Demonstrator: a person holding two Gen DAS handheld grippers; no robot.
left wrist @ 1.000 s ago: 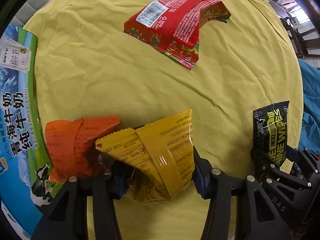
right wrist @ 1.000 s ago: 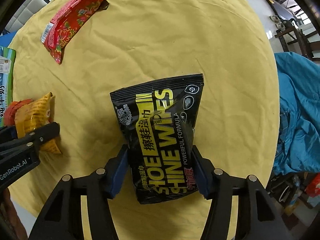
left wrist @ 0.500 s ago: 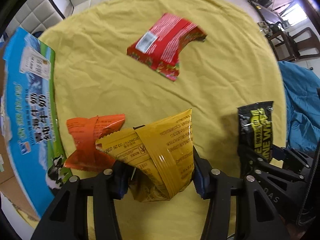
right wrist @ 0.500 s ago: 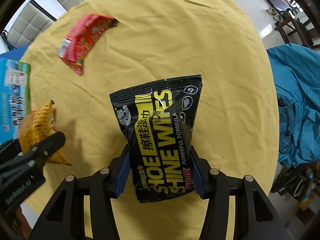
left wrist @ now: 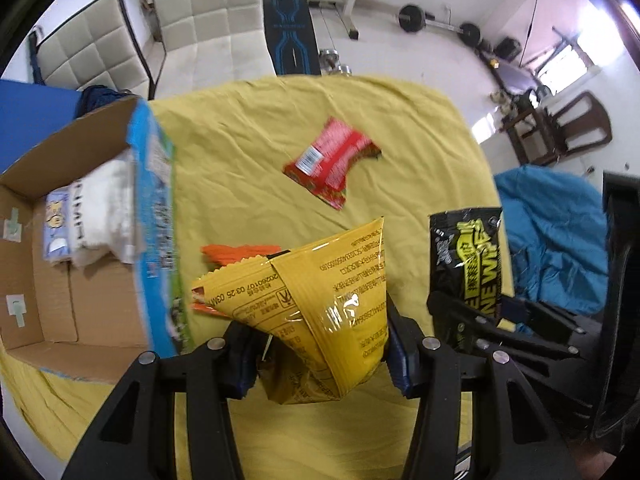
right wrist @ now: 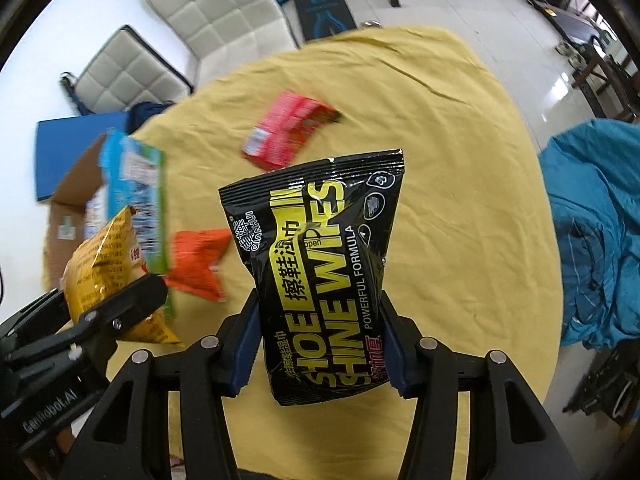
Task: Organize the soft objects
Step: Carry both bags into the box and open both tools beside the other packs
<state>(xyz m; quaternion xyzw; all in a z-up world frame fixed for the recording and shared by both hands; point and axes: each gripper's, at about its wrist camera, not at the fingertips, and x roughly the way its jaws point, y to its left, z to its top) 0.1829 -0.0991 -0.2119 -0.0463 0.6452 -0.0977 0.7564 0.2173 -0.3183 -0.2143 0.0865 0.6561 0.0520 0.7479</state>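
Note:
My left gripper [left wrist: 318,354] is shut on a yellow snack packet [left wrist: 320,304] and holds it above the yellow tablecloth [left wrist: 248,148]. My right gripper [right wrist: 320,350] is shut on a black shoe-wipes pack [right wrist: 320,264], also held up off the cloth. The pack shows at the right of the left wrist view [left wrist: 470,264]; the yellow packet shows at the left of the right wrist view [right wrist: 104,264]. An orange packet [right wrist: 198,262] and a red packet [left wrist: 330,160] lie on the cloth. An open cardboard box [left wrist: 60,280] stands at the left.
The box holds a white soft bundle [left wrist: 102,208] and a light blue pack [left wrist: 58,228]. A blue cloth [right wrist: 592,232] is heaped to the right of the table. White chairs [left wrist: 192,20] and gym equipment [left wrist: 296,36] stand beyond the far edge.
Both grippers have risen and tilted up with their packets. The table now looks farther off, and the box's open inside and the room have come into view.

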